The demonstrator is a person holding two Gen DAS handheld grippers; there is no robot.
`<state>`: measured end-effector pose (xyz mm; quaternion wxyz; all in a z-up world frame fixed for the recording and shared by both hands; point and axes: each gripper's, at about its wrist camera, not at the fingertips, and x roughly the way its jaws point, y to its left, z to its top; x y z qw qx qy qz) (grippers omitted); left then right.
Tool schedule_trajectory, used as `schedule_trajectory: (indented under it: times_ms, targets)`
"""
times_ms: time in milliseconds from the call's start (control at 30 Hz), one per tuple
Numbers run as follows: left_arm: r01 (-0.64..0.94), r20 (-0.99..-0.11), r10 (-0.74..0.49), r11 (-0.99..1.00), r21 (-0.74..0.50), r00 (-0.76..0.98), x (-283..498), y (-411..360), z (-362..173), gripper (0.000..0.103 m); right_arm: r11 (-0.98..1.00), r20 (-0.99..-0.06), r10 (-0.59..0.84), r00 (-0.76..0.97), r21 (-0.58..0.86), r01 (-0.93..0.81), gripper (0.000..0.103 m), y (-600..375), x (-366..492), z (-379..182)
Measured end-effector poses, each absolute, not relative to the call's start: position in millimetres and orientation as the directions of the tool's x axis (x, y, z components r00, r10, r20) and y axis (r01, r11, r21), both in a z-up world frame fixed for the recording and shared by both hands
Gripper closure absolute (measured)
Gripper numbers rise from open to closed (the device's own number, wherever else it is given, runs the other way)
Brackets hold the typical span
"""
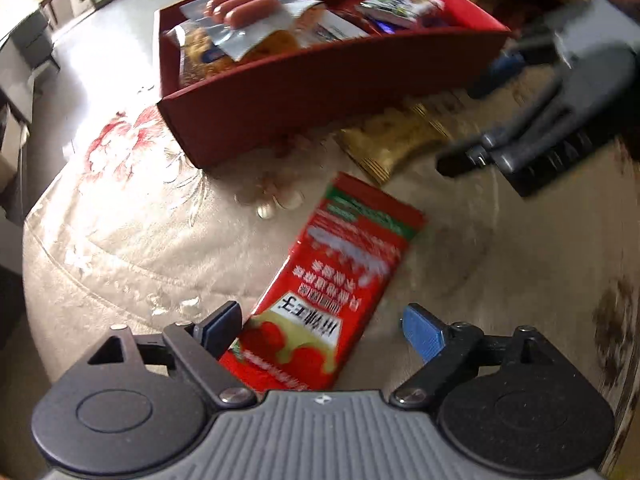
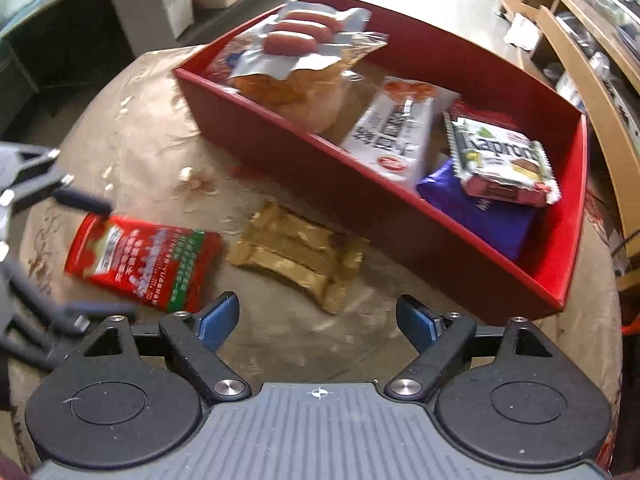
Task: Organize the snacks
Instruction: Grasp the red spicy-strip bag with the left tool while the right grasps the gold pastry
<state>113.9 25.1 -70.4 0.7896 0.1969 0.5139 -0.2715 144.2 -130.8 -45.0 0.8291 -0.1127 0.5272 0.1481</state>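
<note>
Right wrist: "Kapron" packet (image 2: 502,160) in red box (image 2: 360,196); both jaws open, empty.

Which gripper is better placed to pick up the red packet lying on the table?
Left. The left gripper is open with the red packet lying between its fingers. The right gripper is open nearer the gold packet.
</note>
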Motion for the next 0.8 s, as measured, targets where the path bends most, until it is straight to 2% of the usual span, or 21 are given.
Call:
schedule_trajectory:
  times_ms: [200,233,333,367,400,433,533,667,800]
  targets:
    - [0.650,-0.900,-0.203,0.752,0.108,0.385,116.4,4.0,-69.2,0.018,0.910,-0.903,0.140,0.406,-0.044,-0.412,0.013,-123.7,147.1,-41.5]
    - [0.651,-0.899,-0.187,0.748,0.131,0.396,121.8,1.3,-72.0,0.014,0.915,-0.901,0.141,0.410,-0.040,-0.402,0.013,-125.3,148.5,-40.4]
    - [0.666,-0.898,-0.193,0.733,0.137,0.396,126.3,-4.7,-72.8,0.014,0.920,-0.898,0.144,0.416,-0.034,-0.391,0.013,-128.3,151.6,-41.1]
    - [0.662,-0.900,-0.191,0.738,0.131,0.391,127.4,-8.9,-73.3,0.015,0.910,-0.899,0.151,0.410,-0.036,-0.412,0.013,-126.0,152.5,-42.4]
    - [0.661,-0.903,-0.196,0.741,0.120,0.383,126.7,-11.8,-73.0,0.020,0.897,-0.900,0.160,0.405,-0.038,-0.439,0.013,-122.7,154.1,-43.7]
    - [0.663,-0.904,-0.202,0.740,0.112,0.378,125.5,-12.4,-72.1,0.030,0.883,-0.898,0.168,0.406,-0.046,-0.467,0.013,-118.6,157.6,-44.9]
    - [0.661,-0.906,-0.231,0.747,0.068,0.354,122.7,-12.2,-71.5,0.042,0.847,-0.903,0.206,0.378,-0.028,-0.530,0.013,-108.6,171.0,-48.2]
    - [0.634,-0.911,-0.257,0.773,0.006,0.322,127.0,-3.4,-72.0,0.044,0.772,-0.906,0.223,0.359,-0.061,-0.632,0.010,-92.8,173.2,-48.8]
    - [0.632,-0.913,-0.250,0.775,0.010,0.322,122.1,1.3,-71.9,0.044,0.720,-0.916,0.246,0.316,-0.046,-0.693,0.007,-82.7,170.9,-52.4]
